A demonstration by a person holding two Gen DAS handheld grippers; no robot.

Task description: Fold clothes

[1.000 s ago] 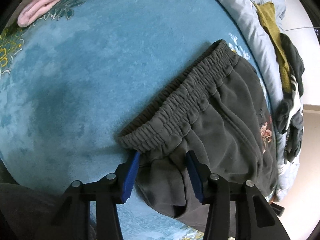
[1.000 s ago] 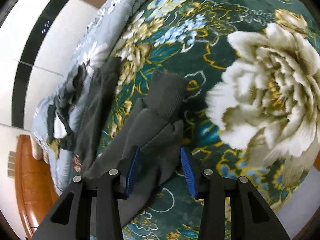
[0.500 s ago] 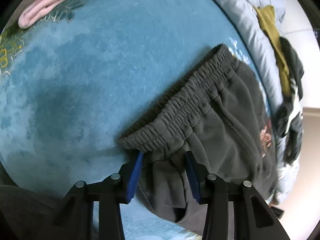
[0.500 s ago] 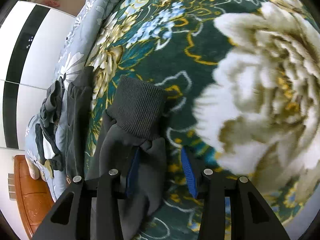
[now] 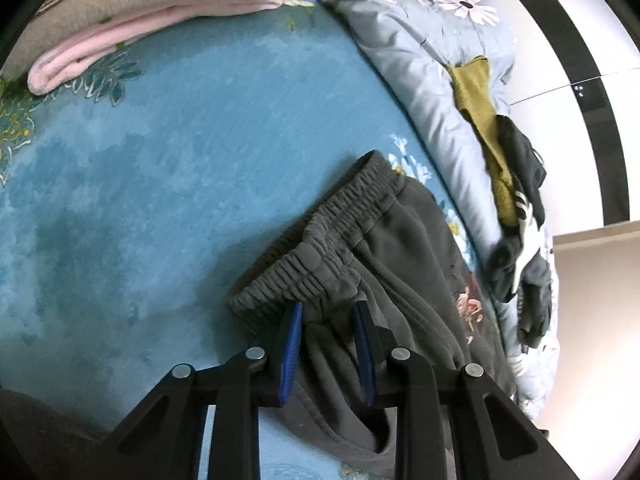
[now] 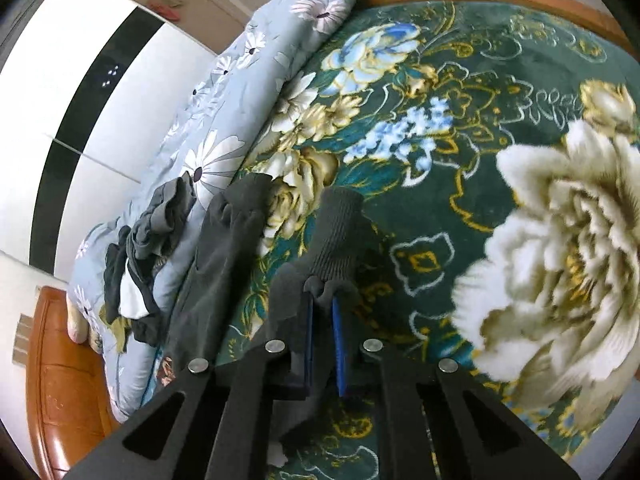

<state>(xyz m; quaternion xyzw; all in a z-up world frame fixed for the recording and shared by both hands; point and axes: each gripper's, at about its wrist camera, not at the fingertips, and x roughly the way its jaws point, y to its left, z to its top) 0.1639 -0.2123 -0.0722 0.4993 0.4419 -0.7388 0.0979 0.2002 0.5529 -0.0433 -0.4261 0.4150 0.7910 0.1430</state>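
Gripping the grey trousers [image 5: 400, 264] at the waistband [image 5: 320, 256], the left tool [image 5: 326, 336] pinches fabric; the right tool [image 6: 321, 320] clamps their ribbed cuff [image 6: 336, 236]. Both lie on the bed's floral blanket [image 6: 460, 128].

The dark grey trousers [image 5: 404, 248] are matt, soft fleece-like cloth, their elastic waistband [image 5: 320, 248] closely puckered, and the cuff [image 6: 338, 236] a finely ribbed knit. Under them the blanket [image 5: 168, 168] is short, plushy pile with a faint sheen, blue in the left view, dark green and flowered in the right. At eleven o'clock lies a folded pink blanket [image 5: 120, 48], fuzzy and matt. The quilt [image 6: 224, 120] at ten o'clock looks smooth, thin cotton. The left gripper [image 5: 327, 312] and right gripper [image 6: 321, 304] are matt black plastic with shiny metal rivets and ridged blue pads. The bed frame [image 6: 60, 376] at eight o'clock is glossy varnished wood.
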